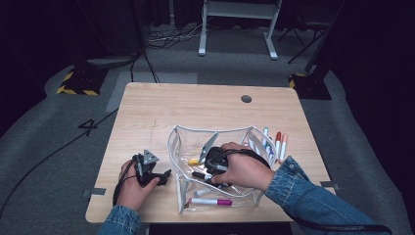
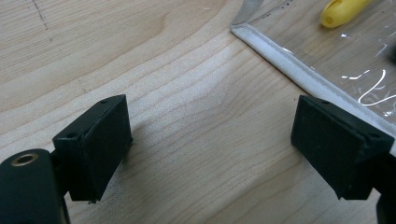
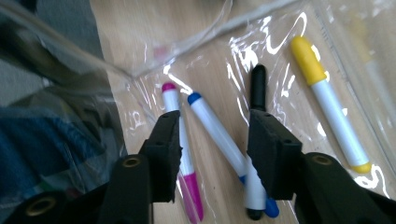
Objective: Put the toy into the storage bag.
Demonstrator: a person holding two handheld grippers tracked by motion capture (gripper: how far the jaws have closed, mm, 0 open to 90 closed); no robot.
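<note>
A clear plastic pouch (image 1: 210,131) with a white rim lies open on the wooden table (image 1: 195,105). My right gripper (image 1: 211,169) reaches into it. In the right gripper view my right gripper (image 3: 215,123) stands open over the markers on the pouch's bottom. A blue-capped marker (image 3: 210,126) lies between the jaws, untouched by the pads. A pink marker (image 3: 173,100) lies by the left jaw, a black one (image 3: 258,86) by the right, a yellow one (image 3: 327,100) farther right. My left gripper (image 1: 164,176) (image 2: 210,121) rests open on bare wood beside the pouch's edge (image 2: 289,65).
Several markers (image 1: 279,144) lie on the table just right of the pouch. A pink marker (image 1: 210,201) sits in the pouch's near end. A round cable hole (image 1: 246,98) is at the table's far side. Wood stretches bare at the left and back.
</note>
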